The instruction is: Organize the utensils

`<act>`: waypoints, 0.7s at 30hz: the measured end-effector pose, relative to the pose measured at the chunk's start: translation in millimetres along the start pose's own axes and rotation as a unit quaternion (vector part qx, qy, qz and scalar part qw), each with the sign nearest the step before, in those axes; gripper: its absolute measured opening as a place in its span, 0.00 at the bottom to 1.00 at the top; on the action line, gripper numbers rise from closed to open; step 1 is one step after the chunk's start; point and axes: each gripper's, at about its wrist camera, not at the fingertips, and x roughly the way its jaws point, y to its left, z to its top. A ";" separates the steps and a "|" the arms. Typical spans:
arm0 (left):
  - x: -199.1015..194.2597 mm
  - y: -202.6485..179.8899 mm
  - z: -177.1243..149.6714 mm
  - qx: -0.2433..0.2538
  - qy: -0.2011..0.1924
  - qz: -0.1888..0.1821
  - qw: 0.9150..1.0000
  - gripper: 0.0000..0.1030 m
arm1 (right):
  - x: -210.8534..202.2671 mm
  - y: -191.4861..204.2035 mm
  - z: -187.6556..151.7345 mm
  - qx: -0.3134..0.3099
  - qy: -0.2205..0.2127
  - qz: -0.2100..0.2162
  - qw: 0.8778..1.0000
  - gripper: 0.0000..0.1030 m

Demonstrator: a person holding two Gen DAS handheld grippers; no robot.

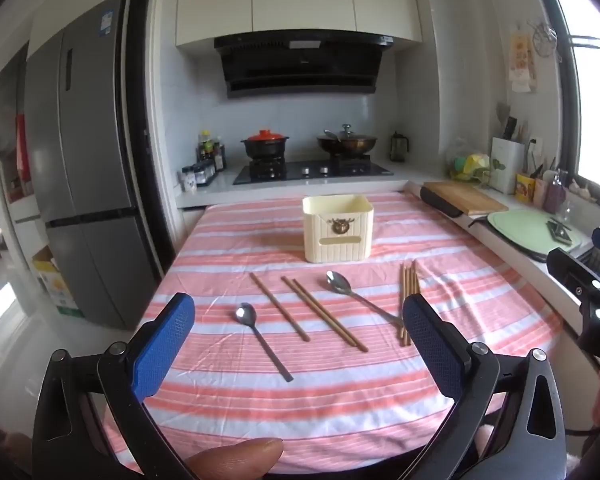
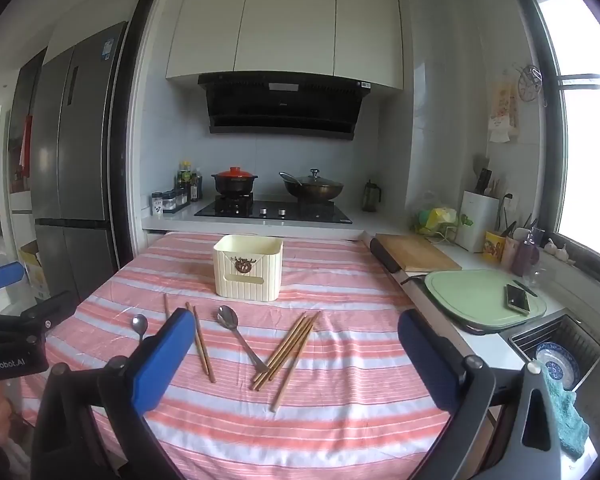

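Left gripper [image 1: 298, 332]: blue-padded fingers [image 1: 164, 346] spread wide, nothing between them, held above the near edge of the table. A fingertip [image 1: 236, 458] of the person shows at 6 o'clock in the left wrist view.

Right gripper [image 2: 294, 356]: fingers [image 2: 162, 360] likewise spread wide and empty, above the near edge and toward the table's right side.

Table: covered by a pink-and-white striped cloth [image 1: 340, 392]. Utensils lie loose on it in a row, nearest to the grippers:
- Small spoon [image 1: 262, 338] at the left, bowl pointing away, handle toward 5 o'clock.
- Single chopstick [image 1: 280, 307] just right of it, apart from the spoon.
- Pair of chopsticks [image 1: 325, 314], side by side, running toward 5 o'clock.
- Large spoon [image 2: 240, 338], bowl away; its handle end reaches the bundle of chopsticks [image 2: 286, 354], which fans out at the right. Whether handle and bundle touch cannot be told.

Beyond the row, at 12 o'clock, a cream ribbed utensil box [image 1: 338, 228] stands upright on the cloth, open at the top, well apart from the utensils.

Right of the table, a counter holds a wooden cutting board [image 2: 418, 252] and a green cutting board [image 2: 472, 300]. Farthest away: a gas hob [image 1: 314, 170] with a red-lidded clay pot [image 1: 265, 145] and a lidded wok [image 1: 346, 142], and a range hood [image 1: 302, 64] above.
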 end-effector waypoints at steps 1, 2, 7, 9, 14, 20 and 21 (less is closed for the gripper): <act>-0.3 0.0 -0.2 0.001 -0.001 0.000 1.000 1.00 | 0.6 -0.6 0.0 0.001 0.001 -0.001 1.000 1.00; -0.3 -0.1 -0.1 0.001 -0.001 0.000 1.000 1.00 | 1.3 -1.3 -0.4 0.003 0.001 -0.001 1.000 1.00; 0.7 -0.3 -1.5 0.000 -0.001 0.000 1.000 1.00 | 1.1 -3.2 0.3 0.006 0.002 -0.003 1.000 1.00; 0.9 -0.2 -1.1 -0.001 0.000 0.001 1.000 1.00 | 1.7 -3.1 0.6 0.005 0.003 -0.002 1.000 1.00; 0.0 1.1 0.0 -0.003 -0.004 0.003 1.000 1.00 | 1.4 -4.0 0.2 0.006 0.000 -0.003 1.000 1.00; 0.3 1.5 2.6 0.000 -0.004 0.002 1.000 1.00 | 4.9 -4.3 -0.2 0.007 0.002 -0.004 1.000 1.00; 0.2 1.4 2.0 -0.001 -0.003 0.002 1.000 1.00 | 4.0 -4.9 0.4 0.007 0.002 -0.004 1.000 1.00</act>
